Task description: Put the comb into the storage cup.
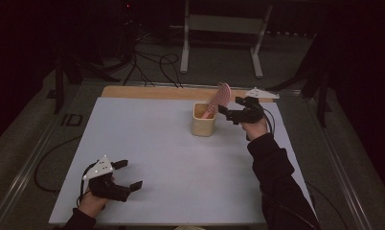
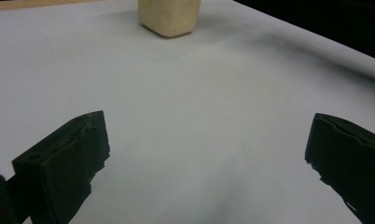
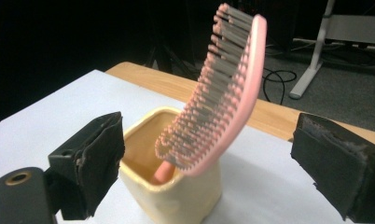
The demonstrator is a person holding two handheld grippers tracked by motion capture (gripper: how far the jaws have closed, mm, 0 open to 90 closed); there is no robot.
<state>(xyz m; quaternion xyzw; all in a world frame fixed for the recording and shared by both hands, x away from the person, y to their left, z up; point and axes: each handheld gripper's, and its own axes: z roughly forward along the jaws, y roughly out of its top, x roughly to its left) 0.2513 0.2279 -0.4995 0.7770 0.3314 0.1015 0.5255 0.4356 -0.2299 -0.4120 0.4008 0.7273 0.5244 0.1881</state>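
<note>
Brush: a pink hairbrush [image 1: 221,96] stands handle-down in the cup, leaning on the rim, with its bristly head sticking up and tilted.
Cup: a cream cup [image 1: 203,120] sits on the far part of the surface, near the wooden edge.
Surface: the white surface [image 1: 171,158] is where the cup stands.
Right gripper: the right gripper [image 1: 232,111] is just beside the cup and the brush. Its fingers [image 3: 92,158] are wide open, one on each side of the brush, holding nothing.
Left gripper: the left gripper [image 1: 129,174] rests near the front corner, well apart from the cup. Its fingers [image 2: 69,163] are wide open too, holding nothing.
</note>
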